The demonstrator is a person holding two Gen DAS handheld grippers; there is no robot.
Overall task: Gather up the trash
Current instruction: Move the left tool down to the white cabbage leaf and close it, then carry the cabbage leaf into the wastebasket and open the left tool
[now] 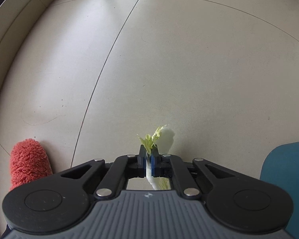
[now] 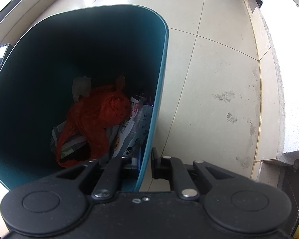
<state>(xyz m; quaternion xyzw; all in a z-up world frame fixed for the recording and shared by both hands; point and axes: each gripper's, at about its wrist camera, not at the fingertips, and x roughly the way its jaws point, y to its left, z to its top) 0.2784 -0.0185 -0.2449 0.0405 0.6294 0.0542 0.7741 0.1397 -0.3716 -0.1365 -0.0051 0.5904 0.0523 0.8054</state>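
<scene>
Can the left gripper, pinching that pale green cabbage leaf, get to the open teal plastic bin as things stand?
Probably yes. The left gripper is shut on the cabbage leaf, and the teal bin shows just to its right with bare tiled floor between. The right gripper clamps the bin's near wall, and its mouth is open.

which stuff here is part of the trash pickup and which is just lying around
Part of the job:
- cabbage leaf, pinched in the left claw
- teal bin, its wall gripped by the right claw
- trash already in the bin: orange bag, wrappers

Just lying about:
- red fuzzy slipper on the floor
- stains on the tiles
</scene>
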